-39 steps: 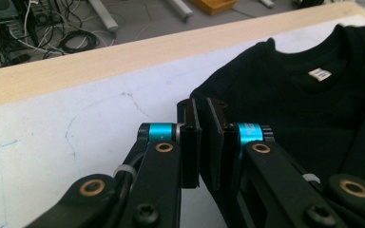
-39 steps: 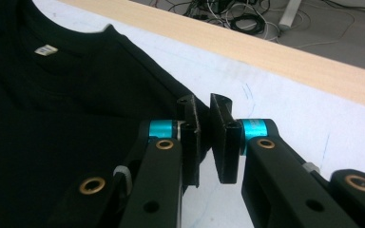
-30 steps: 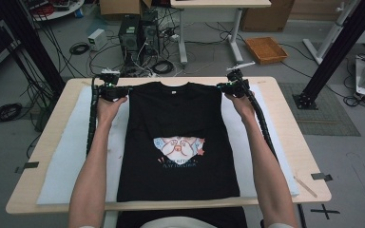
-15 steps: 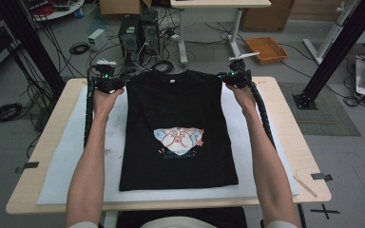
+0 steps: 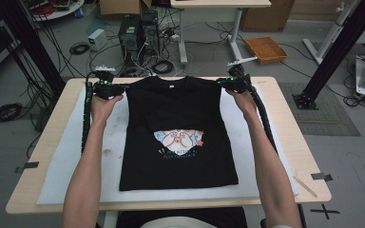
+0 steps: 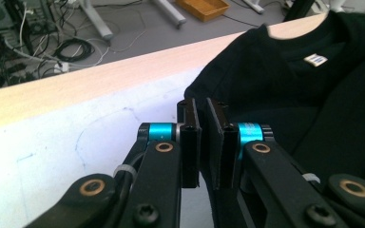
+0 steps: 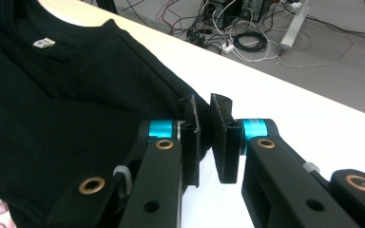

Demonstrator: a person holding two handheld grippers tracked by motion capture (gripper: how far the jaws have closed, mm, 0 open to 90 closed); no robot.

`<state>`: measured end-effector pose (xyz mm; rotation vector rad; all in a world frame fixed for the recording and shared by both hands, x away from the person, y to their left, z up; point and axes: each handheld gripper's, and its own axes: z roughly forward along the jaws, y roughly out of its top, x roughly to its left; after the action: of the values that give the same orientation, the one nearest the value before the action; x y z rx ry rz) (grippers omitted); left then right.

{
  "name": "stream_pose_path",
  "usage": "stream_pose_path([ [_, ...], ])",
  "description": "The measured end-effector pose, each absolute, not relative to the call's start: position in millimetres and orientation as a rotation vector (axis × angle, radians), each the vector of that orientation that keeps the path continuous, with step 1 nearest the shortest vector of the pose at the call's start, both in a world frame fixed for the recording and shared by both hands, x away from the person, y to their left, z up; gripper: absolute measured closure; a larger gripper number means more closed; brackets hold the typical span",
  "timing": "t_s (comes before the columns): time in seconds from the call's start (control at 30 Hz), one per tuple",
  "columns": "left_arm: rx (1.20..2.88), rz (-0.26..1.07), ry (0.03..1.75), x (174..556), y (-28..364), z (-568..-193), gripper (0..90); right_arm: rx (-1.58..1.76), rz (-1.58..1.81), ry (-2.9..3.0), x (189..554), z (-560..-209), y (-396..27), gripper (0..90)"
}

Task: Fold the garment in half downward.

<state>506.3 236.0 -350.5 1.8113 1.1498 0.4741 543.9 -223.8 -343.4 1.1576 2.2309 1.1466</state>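
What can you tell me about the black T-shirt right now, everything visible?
The black T-shirt lies flat and face up on the white mat, collar toward the table's far edge, hem near the person. It looks like soft knit cotton, with a pale cartoon print on the chest and a small label inside the neck. The sleeves seem tucked in. The left gripper and right gripper each pinch a shoulder corner.

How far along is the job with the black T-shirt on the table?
Done: the T-shirt lies flat, print up, on the white mat. In hand: the left gripper and right gripper pinch its shoulder corners at the far edge. Left: no fold is visible yet.
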Motion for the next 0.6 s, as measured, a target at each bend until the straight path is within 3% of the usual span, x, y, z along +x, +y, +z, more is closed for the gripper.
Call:
stream_pose_path([
  [0.6, 1.888, 0.423, 1.033, 464, 239, -365, 84.0, 1.077, 1.195, 2.323, 506, -366, -241, 83.2],
])
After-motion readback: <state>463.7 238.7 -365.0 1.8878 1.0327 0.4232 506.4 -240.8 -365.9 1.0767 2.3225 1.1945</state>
